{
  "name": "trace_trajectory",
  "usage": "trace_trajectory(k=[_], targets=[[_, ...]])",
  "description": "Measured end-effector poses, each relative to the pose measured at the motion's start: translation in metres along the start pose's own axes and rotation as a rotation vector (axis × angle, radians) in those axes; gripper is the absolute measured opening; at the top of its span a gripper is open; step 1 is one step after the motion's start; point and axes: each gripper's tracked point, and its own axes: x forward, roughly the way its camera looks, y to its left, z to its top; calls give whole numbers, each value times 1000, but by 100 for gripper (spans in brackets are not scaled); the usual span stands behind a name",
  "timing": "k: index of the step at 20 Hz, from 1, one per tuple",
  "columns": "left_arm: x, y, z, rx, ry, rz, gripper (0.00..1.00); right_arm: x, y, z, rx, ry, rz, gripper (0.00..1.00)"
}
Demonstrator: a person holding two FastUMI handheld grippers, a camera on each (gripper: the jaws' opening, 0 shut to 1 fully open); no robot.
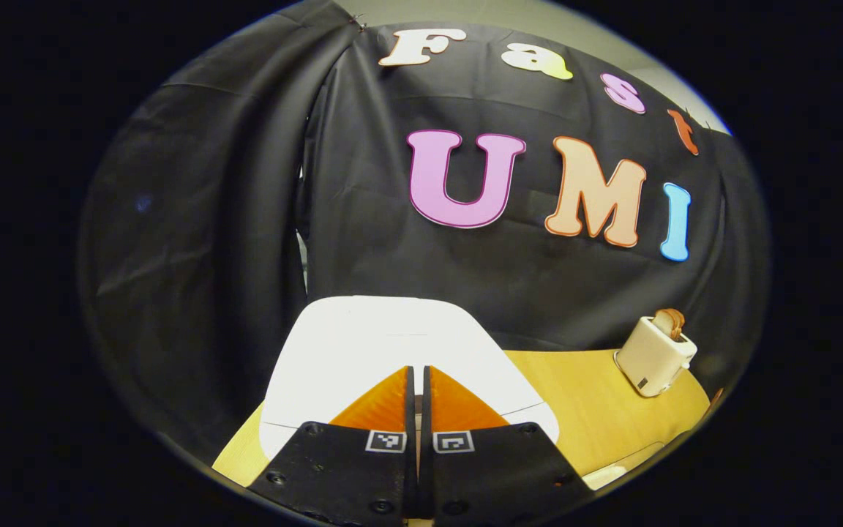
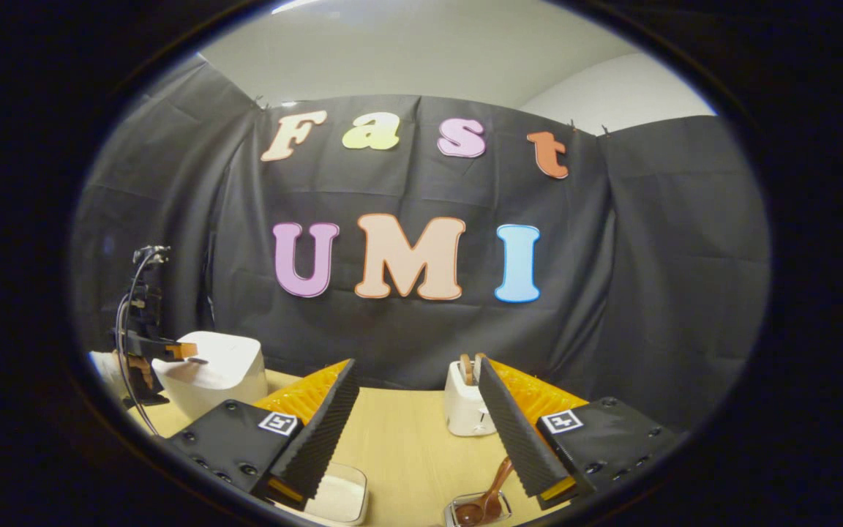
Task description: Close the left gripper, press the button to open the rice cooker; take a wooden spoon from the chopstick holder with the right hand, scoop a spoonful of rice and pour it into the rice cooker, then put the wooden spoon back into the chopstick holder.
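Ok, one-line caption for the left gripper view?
Shut left gripper poised over the closed white rice cooker, toaster on the wooden table beyond.

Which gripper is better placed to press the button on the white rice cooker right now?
The left. The left gripper is shut and sits right over the closed white rice cooker's lid. The right gripper is open, farther along the wooden table, nearer the brown wooden spoon.
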Motion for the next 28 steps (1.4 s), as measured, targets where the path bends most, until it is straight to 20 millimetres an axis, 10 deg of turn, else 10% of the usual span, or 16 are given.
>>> trace_trajectory(k=[16,28], targets=[[4,2,-10,47,-23,19,0,-3,-5,10,-1,-23,18,100],[-54,-31,111,146,-312,16,11,-5,-47,15,41,-49,0,100]])
